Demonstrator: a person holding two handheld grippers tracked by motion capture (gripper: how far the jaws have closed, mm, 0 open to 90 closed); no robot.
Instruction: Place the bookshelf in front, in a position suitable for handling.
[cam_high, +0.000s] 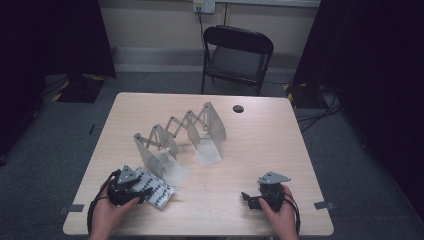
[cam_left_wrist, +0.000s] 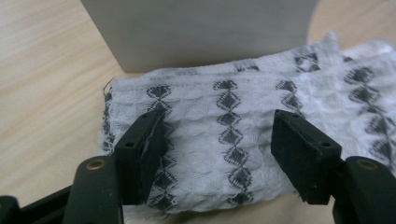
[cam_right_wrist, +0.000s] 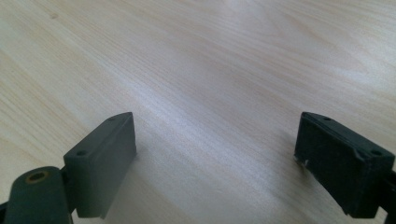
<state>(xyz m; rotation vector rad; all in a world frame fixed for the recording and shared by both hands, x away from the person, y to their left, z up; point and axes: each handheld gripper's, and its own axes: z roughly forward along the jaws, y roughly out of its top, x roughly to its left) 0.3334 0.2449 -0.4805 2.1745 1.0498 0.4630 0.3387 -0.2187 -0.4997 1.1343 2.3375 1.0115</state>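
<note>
1. Two grippers are seen at the near edge of the table (cam_high: 280, 125), one in each of the person's hands.
2. The left gripper (cam_left_wrist: 224, 140) is held low over a folded white cloth (cam_left_wrist: 243, 121) with black diamond rows; its jaws stand apart with the cloth between them, and the pads are not seen pressing on the fabric.
3. The right gripper (cam_right_wrist: 215, 154) is held over bare wood with its jaws wide apart and nothing between them.
4. The cloth (cam_high: 155, 187) is found at the near left of the table, directly under and ahead of the left gripper (cam_high: 142, 192), with its far edge just beside the base of the nearest panel of a folding metal rack (cam_high: 175, 137).
5. The cloth's long axis is judged to run across the left gripper's jaws, from the near corner toward the rack.
6. The left hand (cam_high: 107, 215) is plainly the nearer one; the right gripper (cam_high: 250, 199) lies well apart, across the table's near edge.
7. A pinch by the left gripper is judged to be the move in hand, since only a short drop and a closing remain.
8. The rack's panel, standing so near, could be struck if the lift is carried forward.
</note>
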